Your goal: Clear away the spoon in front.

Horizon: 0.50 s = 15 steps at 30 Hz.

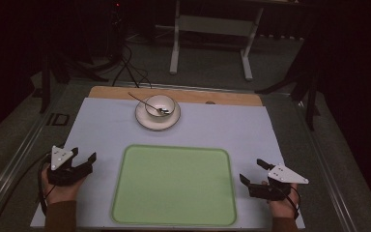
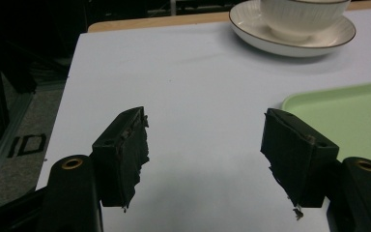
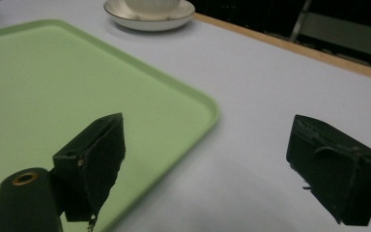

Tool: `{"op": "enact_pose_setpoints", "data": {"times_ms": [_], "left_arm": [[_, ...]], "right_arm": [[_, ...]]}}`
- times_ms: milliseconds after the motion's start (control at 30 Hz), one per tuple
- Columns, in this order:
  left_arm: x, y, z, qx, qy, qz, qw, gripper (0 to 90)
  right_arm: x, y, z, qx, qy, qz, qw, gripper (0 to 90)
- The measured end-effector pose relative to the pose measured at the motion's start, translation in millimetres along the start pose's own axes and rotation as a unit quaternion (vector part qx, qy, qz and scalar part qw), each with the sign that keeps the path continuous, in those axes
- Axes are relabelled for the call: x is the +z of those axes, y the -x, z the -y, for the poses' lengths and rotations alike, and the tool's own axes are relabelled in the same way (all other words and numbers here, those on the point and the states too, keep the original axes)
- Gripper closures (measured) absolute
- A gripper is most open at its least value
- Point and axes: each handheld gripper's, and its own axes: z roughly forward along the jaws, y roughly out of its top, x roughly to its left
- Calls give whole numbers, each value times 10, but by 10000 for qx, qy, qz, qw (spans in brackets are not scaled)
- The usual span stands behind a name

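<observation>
At the near left of the white tabletop [image 1: 106, 130], the left claw [image 1: 84, 159] sits in a person's hand with its two black jaws spread wide and nothing between them. Across from it at the near right, the right claw [image 1: 253, 172] is likewise wide open and empty (both rest low, whether touching the surface cannot be told). Between the two lies a pale green tray [image 1: 174, 186] with rounded corners, bare on top. Farther back, near the tabletop's far wooden edge, a white cup [image 1: 160, 106] stands on a white saucer [image 1: 157, 122], with a spoon [image 1: 147, 102] resting in the cup, its handle slanting out to the left.
</observation>
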Motion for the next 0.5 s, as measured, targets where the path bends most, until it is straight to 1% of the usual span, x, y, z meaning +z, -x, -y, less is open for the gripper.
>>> {"op": "enact_pose_setpoints", "data": {"times_ms": [33, 100, 133, 233, 333, 367, 500], "left_arm": [[-6, -4, -4, 5, 15, 9, 10000, 329], [-23, 3, -16, 24, 105, 18, 9999, 331], [-23, 3, -16, 24, 105, 18, 9999, 331], [-25, 13, -37, 35, 173, 53, 9998, 332], [2, 27, -38, 42, 142, 63, 9999, 332], [17, 30, -35, 46, 100, 62, 9999, 332], [29, 28, -32, -7, 92, 89, 9999, 333]], "right_arm": [[0, 0, 0, 0, 0, 0, 10000, 130], [-1, -10, -11, -54, 88, 25, 9999, 131], [0, -6, -9, -64, 114, 30, 9999, 131], [-5, 2, 0, -53, 123, 48, 9999, 131], [-8, 16, 11, -43, 151, 70, 9999, 131], [-10, 21, 13, -52, 166, 111, 9998, 131], [-20, 16, 9, -81, 199, 159, 9996, 131]]}}
